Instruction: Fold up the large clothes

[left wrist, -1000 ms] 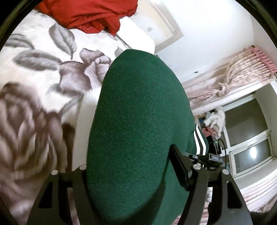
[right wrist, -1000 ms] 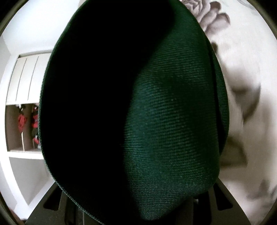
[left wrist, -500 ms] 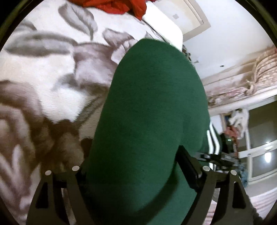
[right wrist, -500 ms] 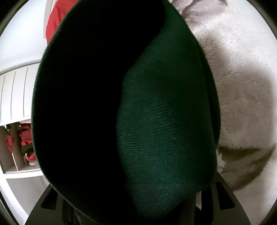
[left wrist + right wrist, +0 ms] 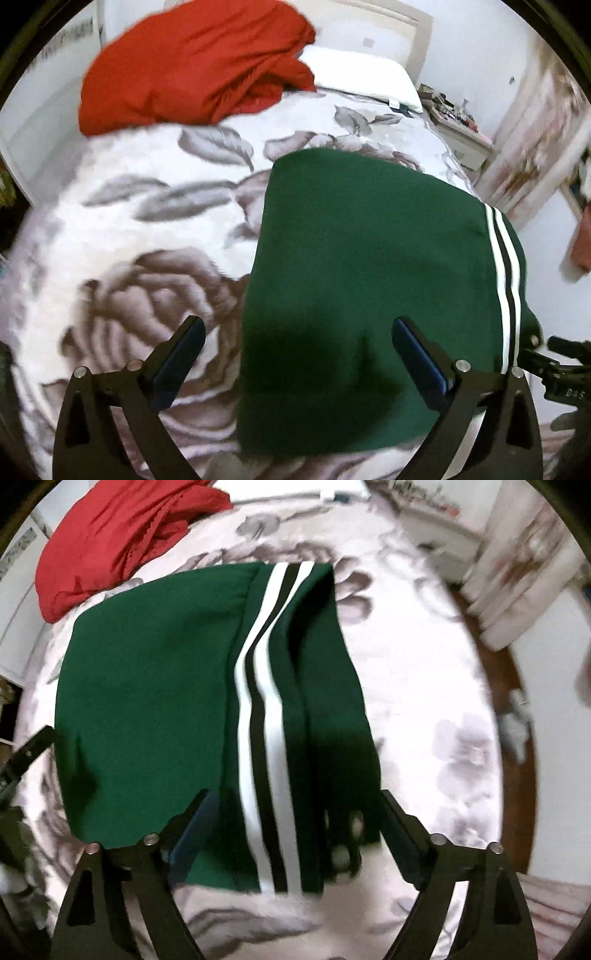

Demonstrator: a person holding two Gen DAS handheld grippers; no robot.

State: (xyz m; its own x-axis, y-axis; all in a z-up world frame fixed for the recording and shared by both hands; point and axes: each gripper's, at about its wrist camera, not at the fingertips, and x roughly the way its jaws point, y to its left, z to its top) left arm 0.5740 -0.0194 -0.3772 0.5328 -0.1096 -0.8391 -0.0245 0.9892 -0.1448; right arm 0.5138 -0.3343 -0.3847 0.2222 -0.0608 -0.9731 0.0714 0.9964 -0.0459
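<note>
Green garment: the dark green garment (image 5: 369, 266) with white-and-black side stripes (image 5: 258, 709) lay flat as a folded block on the floral blanket (image 5: 122, 229), where half a second before it had bulged up in front of both lenses.
Change: both tongs had let go; the cloth that had filled the two views dropped onto the bed and the room came back into sight.
Left gripper (image 5: 297, 345): its fingers (image 5: 181, 354) stood spread wide, one over the blanket and one over the cloth, with nothing pinched between them.
Right gripper (image 5: 295, 814): jaws likewise spread, straddling the striped near edge without nipping it.
Position: the folded block sat near the middle of the blanket, its near edge just ahead of both tools, the striped band along its right side.
Other cloth: a red garment (image 5: 192, 66) was heaped at the far end of the bed, well apart from the green one.
Meaning for the task: this fold looked laid down and released; the block seemed compact, so either one more fold or a move to the red garment would likely follow.
Risk: the striped edge lay slightly rumpled and could need smoothing.
</note>
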